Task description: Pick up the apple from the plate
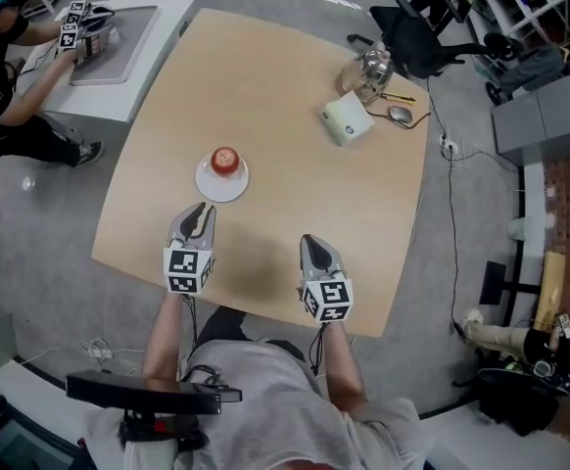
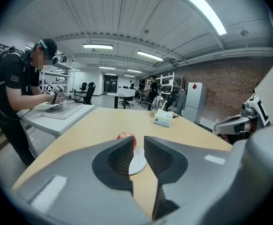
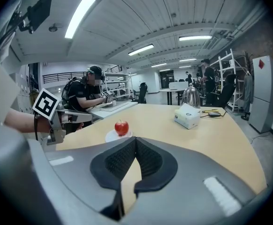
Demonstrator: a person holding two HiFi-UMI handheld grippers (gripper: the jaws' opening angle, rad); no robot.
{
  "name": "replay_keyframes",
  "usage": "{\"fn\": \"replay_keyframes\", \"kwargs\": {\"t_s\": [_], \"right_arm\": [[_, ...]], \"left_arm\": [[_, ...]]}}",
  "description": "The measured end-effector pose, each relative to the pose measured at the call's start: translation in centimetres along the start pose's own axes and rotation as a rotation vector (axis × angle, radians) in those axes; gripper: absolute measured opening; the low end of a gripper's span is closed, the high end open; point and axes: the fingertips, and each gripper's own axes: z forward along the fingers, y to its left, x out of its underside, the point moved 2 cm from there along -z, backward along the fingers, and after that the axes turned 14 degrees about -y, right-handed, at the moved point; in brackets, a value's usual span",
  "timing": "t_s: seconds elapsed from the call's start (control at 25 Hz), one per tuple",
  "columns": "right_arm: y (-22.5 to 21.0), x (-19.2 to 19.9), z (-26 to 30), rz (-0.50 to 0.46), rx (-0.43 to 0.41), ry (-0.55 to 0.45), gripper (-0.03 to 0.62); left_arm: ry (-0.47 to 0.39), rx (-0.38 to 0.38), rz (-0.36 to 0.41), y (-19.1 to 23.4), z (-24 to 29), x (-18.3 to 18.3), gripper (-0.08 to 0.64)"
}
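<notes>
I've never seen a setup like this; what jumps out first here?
A red apple on a white plate sits left of the tan table's middle. Over the table's near edge are the left gripper and right gripper, each bearing a black-and-white marker cube. The left is closer to the apple, its jaws slightly apart and empty.

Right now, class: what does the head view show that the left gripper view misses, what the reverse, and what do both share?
Head view only: the marker cube on the left gripper, the holder's forearms. Left gripper view only: ceiling lights, a brick wall, that gripper's fingers slightly apart with nothing between. Both: the apple on its plate, the white box, the table.
</notes>
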Motion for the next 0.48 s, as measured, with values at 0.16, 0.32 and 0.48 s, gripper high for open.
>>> {"fn": "replay_keyframes", "kwargs": {"t_s": [0.16,0.32,0.48], "right_arm": [[0.0,0.0,0.9,-0.008,0.006,0.006,0.006],[0.3,-0.1,1.2,-0.011,0.005,0.006,0.006],[0.0,0.1,0.8,-0.01,0.02,0.017,0.006]], "left_arm": [[0.009,0.019,-0.003,0.9,2.1,0.6,0.12],[0.018,0.029,0.008,1.6,3.8,0.9,0.131],[0.055,0.05,0.008,1.8,5.2,1.8,0.172]]}}
